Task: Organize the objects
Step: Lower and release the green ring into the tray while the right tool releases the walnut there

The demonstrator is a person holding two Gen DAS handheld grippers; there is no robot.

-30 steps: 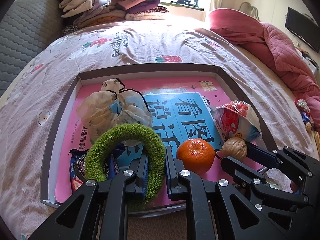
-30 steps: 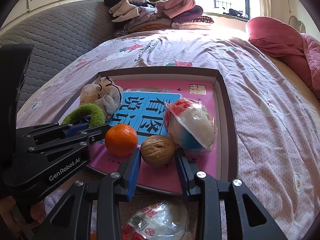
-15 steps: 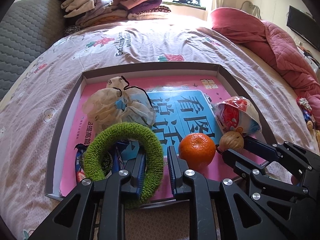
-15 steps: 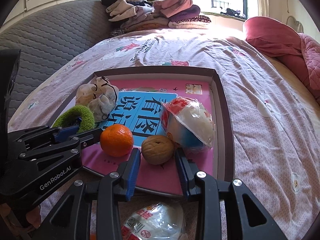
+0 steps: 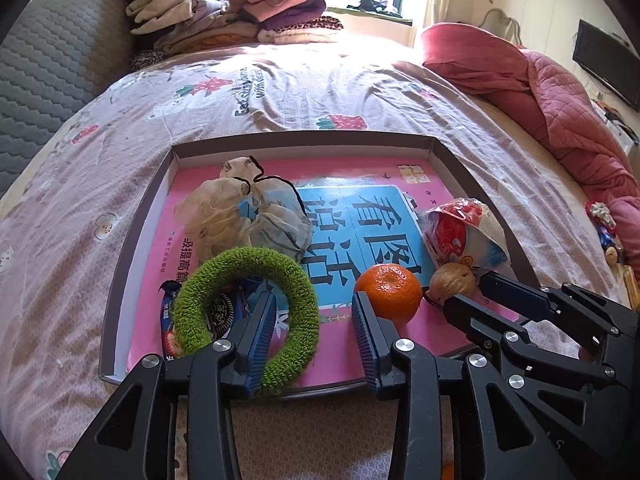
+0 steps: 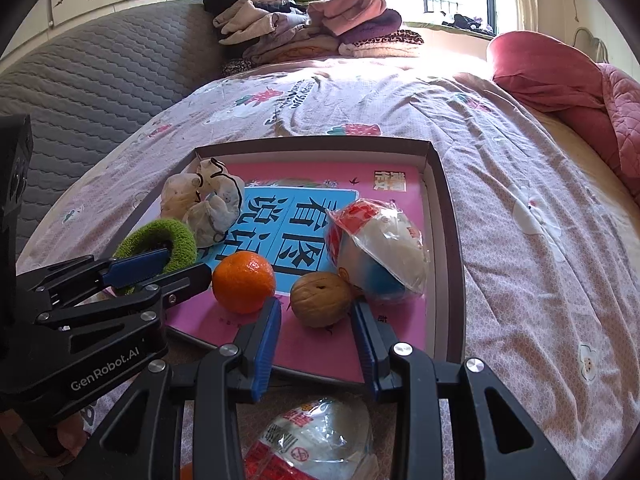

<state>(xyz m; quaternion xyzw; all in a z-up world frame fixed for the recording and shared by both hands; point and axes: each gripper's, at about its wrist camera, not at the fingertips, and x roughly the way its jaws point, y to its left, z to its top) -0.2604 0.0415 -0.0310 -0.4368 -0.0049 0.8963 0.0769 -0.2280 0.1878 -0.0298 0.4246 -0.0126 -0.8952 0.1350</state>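
My left hand-held gripper (image 5: 314,332) is opening, the green scrunchie (image 5: 248,312) loose between its jaws over the tray (image 5: 304,140) (on the bed). Right hand-held gripper (image 6: 316,332) is closed on the walnut (image 6: 320,304), tangerine (image 6: 244,282) just left.

"GenRobot.AI" — on left hand-held gripper (image 6: 160,266) body.

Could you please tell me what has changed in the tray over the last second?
The left tongs were clamped on the fuzzy green ring-shaped scrunchie and are now opening, letting it rest in the shallow cardboard tray. The right tongs remain closed around the brown walnut. The round orange tangerine has not moved.
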